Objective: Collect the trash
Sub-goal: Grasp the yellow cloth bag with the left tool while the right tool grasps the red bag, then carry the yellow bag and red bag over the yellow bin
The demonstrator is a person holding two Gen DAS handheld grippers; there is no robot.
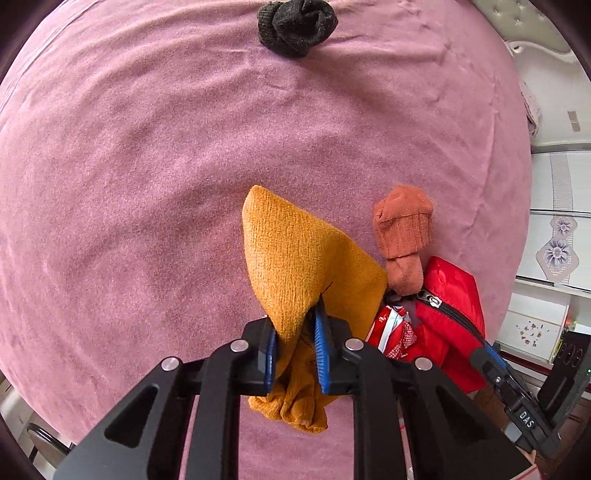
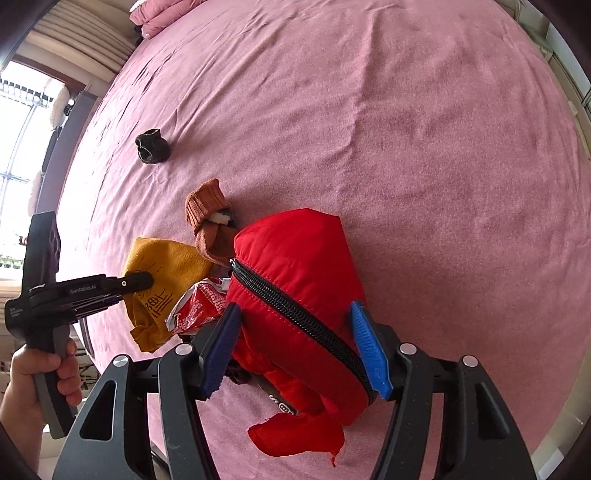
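Note:
My left gripper (image 1: pixel 295 343) is shut on a mustard-yellow sock (image 1: pixel 299 258) and holds it just left of the red zip bag (image 1: pixel 450 317); both also show in the right wrist view, the sock (image 2: pixel 166 273) and the left gripper (image 2: pixel 144 282). My right gripper (image 2: pixel 295 347) is shut on the red zip bag (image 2: pixel 295 280) with a blue pad on each side of it, holding its zipped mouth towards the sock. A red-and-white crumpled wrapper (image 2: pixel 199 306) sits at the bag's mouth. A rust-orange sock (image 2: pixel 207 218) lies just beyond the bag.
A balled black sock (image 2: pixel 152 147) lies farther out on the pink bedspread (image 2: pixel 406 129); it also shows in the left wrist view (image 1: pixel 295 26). Pink pillows (image 2: pixel 159 14) lie at the far end. White cabinets (image 1: pixel 554 221) stand beside the bed.

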